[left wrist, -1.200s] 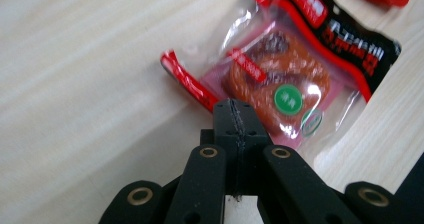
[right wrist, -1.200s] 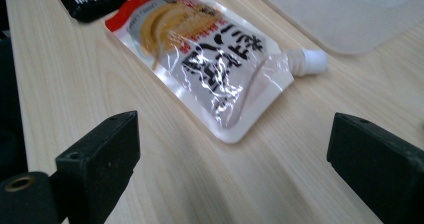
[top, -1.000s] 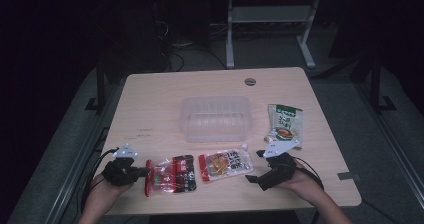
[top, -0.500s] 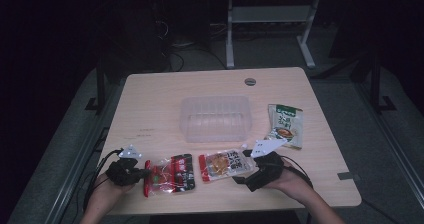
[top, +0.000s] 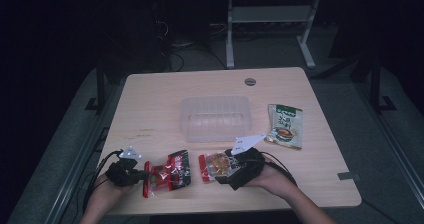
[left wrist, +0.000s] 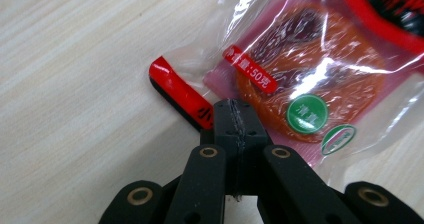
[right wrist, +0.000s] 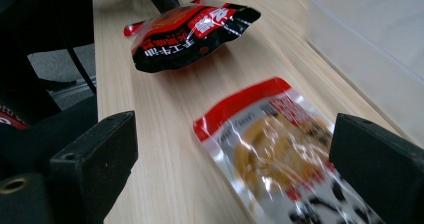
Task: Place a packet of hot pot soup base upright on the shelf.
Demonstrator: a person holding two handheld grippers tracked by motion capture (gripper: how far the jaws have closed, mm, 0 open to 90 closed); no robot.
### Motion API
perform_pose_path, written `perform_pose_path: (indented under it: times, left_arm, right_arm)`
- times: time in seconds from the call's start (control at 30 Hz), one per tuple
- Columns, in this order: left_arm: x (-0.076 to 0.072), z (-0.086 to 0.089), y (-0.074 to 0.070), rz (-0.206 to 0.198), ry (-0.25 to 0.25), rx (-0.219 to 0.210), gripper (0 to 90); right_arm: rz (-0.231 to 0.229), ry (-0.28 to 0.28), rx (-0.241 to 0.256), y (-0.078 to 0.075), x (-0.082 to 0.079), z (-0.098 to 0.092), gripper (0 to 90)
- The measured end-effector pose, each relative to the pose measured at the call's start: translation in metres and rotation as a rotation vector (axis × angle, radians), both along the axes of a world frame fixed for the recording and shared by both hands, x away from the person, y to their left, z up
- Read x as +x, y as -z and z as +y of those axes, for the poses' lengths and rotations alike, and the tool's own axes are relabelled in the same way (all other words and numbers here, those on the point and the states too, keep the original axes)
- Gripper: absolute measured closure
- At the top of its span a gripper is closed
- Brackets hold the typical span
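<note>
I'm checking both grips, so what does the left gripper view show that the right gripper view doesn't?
Left gripper view: the left gripper, jaws shut on the clear edge of the red-and-black snack packet, beside its green round stickers.

Right gripper view: the right gripper, jaws open astride the orange snack packet, beside the clear plastic container.

Both: the red-and-black snack packet and the wooden table.

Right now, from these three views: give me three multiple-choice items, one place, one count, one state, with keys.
1. Where is the green-printed foil pouch?
A. right of the clear plastic tub
B. inside it
C. left of it

2. How many snack packets lie on the wooden table?
A. two
B. three
C. five

3. The left tool is:
A. wide open
B. shut on the red-and-black snack packet
C. inside the tub

Keys: A, the pouch lies right of the tub; B, three packets counted; B, jaws pinch that packet's edge.
</note>
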State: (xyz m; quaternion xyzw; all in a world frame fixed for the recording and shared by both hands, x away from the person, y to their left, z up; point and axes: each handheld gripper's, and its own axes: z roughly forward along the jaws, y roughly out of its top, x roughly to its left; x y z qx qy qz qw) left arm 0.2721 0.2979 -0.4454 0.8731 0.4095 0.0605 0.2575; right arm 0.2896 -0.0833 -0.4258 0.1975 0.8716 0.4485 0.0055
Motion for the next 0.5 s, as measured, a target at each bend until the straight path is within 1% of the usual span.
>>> perform_pose_path:
  times: [0.07,0.1,0.13,0.17,0.2,0.23,0.27,0.33,0.4,0.43,0.5]
  left_arm:
    - [0.000,0.000,0.000,0.000,-0.007,-0.010,89.9]
    - [0.000,0.000,0.000,0.000,-0.007,-0.010,89.9]
    - [0.000,0.000,0.000,0.001,-0.007,-0.010,89.9]
    - [0.000,0.000,0.000,0.000,-0.007,-0.011,89.9]
    - [0.000,0.000,0.000,0.000,-0.007,-0.009,89.9]
    - [0.000,0.000,0.000,0.000,-0.007,-0.010,89.9]
    - [0.000,0.000,0.000,0.000,-0.007,-0.010,89.9]
    - [0.000,0.000,0.000,0.001,-0.006,-0.011,89.9]
    - [0.000,0.000,0.001,0.001,-0.007,-0.012,89.9]
    - [0.000,0.000,0.000,0.001,-0.007,-0.012,89.9]
    - [0.000,0.000,0.001,0.002,-0.009,-0.013,89.9]
  right_arm:
    - [0.005,-0.008,0.000,0.000,0.002,0.009,5.1]
    - [0.010,-0.023,0.003,0.001,0.005,0.018,5.2]
    - [0.010,-0.023,0.003,0.001,0.005,0.018,5.2]
    - [0.021,-0.031,0.016,0.002,0.008,0.026,5.8]
    - [0.021,-0.031,0.016,0.002,0.008,0.026,5.8]
    - [0.030,-0.047,0.013,0.003,0.010,0.036,6.1]
    - [0.030,-0.047,0.013,0.003,0.010,0.036,6.1]
    - [0.043,-0.055,0.018,0.006,0.014,0.048,6.6]
    - [0.050,-0.056,0.021,0.006,0.016,0.052,6.5]
    - [0.062,-0.057,0.021,0.008,0.019,0.059,6.6]
    - [0.070,-0.057,0.023,0.009,0.021,0.062,6.5]
